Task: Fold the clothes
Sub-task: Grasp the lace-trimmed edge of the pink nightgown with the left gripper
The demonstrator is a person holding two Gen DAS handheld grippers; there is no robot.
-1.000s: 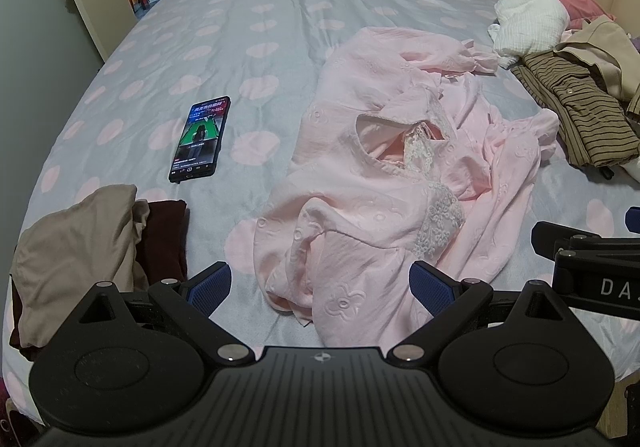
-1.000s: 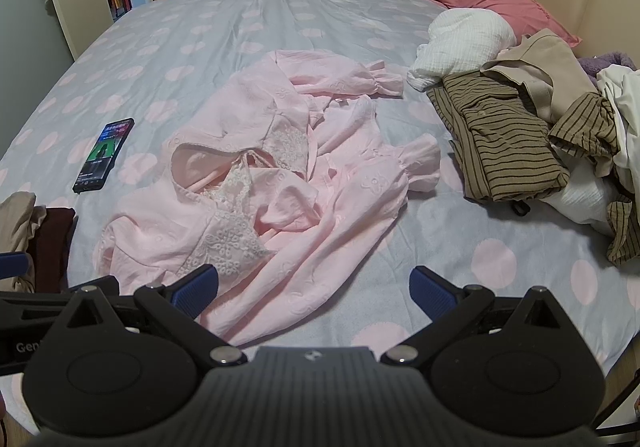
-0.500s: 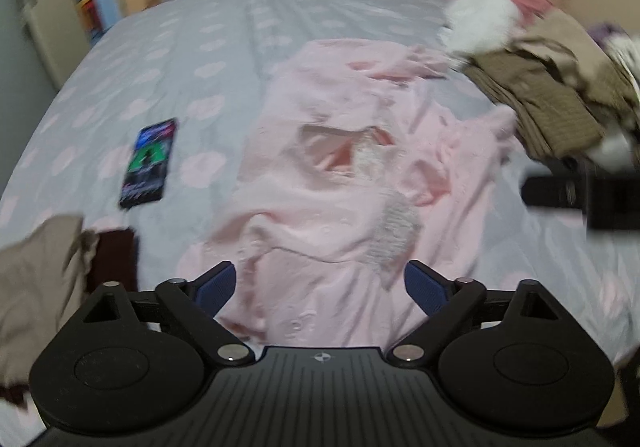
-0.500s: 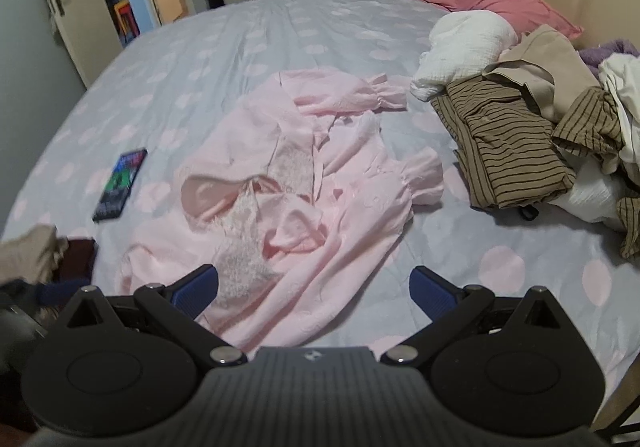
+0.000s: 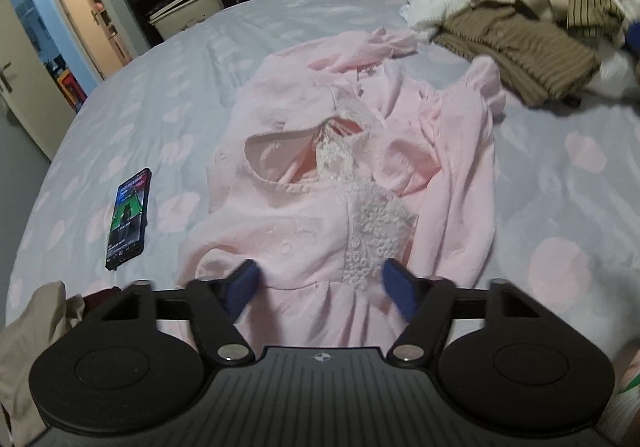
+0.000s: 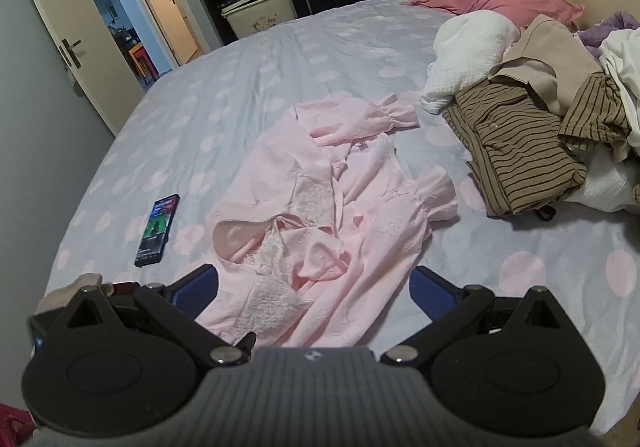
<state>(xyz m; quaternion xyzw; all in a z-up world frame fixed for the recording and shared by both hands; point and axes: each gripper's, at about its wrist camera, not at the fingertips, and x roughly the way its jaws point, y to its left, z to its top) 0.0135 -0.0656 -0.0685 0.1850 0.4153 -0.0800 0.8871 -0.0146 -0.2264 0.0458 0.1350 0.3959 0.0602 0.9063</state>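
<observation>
While the pink blouse [image 6: 320, 215] lies crumpled and unfolded mid-bed, the heap of clothes [image 6: 532, 119] far right awaits folding; both claws, left [image 5: 324, 289] and right [image 6: 314, 287], gape apart, gripping nothing.

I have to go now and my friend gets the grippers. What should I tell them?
Left hand-held gripper: open, empty, low over the near edge of the pink top.
Right hand-held gripper: open, empty, above the same top.
The top lies crumpled and unfolded mid-bed; a phone sits beside it.
More unfolded clothes are piled on the right.
Done: nothing on this top. Left: flatten, fold it.
</observation>
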